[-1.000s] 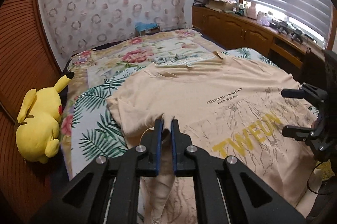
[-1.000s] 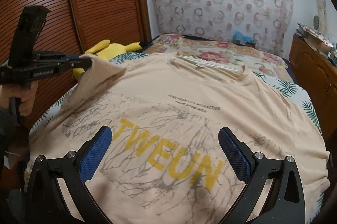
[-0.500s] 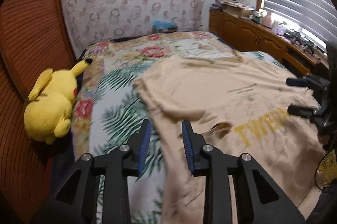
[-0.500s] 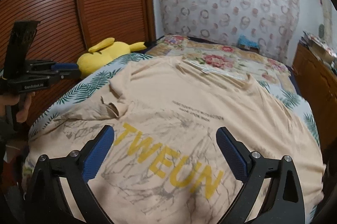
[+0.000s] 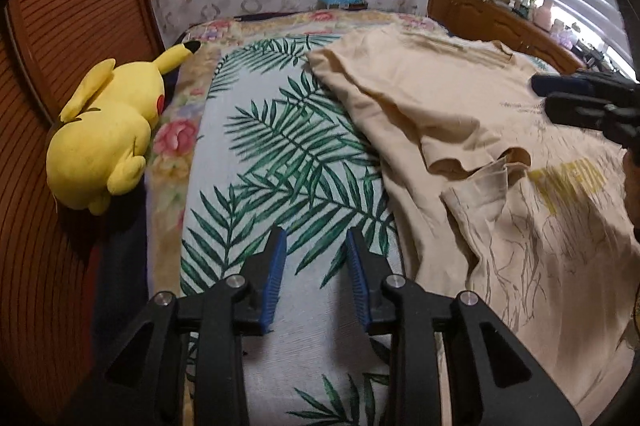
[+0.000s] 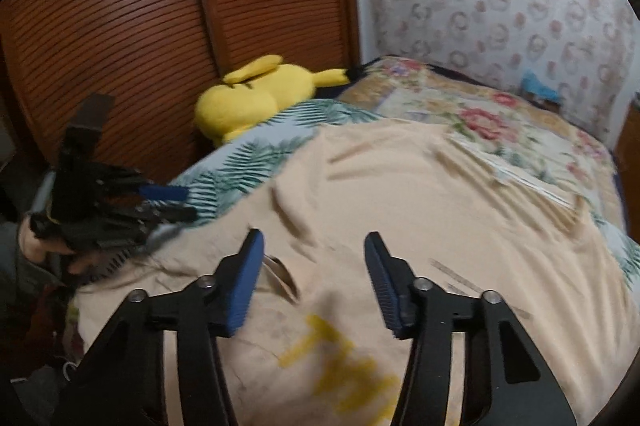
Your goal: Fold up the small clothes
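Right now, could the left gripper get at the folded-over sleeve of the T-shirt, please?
Probably yes: the left gripper is open over the bedspread, and nothing lies between it and the sleeve, ahead to its right.

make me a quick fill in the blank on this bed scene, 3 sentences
1. The left gripper hovers with its jaws ____ over the palm-leaf bedspread.
2. The folded-in sleeve belongs to a beige ____.
3. The plush toy beside the wooden doors is ____ in colour.

Missing words: open; t-shirt; yellow
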`<state>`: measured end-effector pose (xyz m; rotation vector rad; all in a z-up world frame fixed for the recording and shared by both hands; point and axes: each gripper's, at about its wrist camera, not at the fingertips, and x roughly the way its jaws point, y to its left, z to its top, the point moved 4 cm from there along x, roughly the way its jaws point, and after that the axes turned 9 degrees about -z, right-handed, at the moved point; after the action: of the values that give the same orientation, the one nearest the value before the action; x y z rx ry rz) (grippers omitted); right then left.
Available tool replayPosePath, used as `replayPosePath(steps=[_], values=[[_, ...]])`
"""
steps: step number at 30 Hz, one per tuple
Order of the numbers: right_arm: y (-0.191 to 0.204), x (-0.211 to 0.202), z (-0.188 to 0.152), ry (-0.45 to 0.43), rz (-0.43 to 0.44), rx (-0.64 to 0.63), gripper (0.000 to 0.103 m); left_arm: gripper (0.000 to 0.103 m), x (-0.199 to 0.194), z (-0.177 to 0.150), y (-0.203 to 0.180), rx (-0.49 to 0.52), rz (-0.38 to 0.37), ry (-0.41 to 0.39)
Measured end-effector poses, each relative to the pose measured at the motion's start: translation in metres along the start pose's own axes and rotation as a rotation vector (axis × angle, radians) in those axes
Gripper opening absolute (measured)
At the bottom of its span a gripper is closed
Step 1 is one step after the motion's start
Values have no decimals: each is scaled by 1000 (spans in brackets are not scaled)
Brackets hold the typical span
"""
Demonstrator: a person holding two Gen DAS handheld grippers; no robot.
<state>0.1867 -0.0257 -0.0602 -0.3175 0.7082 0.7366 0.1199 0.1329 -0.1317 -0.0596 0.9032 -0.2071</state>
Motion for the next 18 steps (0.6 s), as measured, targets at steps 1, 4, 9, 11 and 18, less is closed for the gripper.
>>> replayPosePath(steps=[1, 4, 9, 11, 18], values=[[6, 6, 2, 7, 17, -13, 42, 33, 0, 1, 0, -3, 0, -1], [23, 23, 4, 42, 68, -52, 37, 37, 0, 1, 1, -3, 5, -8], [40, 46, 0, 90, 84, -86, 36, 47, 1, 1, 7, -18, 1, -27], [42, 53, -1, 109, 94, -92, 36, 54, 1, 1, 11, -33, 1, -32], [55, 76, -6, 161, 74, -164, 23, 56, 1, 1, 8, -24, 6, -31]])
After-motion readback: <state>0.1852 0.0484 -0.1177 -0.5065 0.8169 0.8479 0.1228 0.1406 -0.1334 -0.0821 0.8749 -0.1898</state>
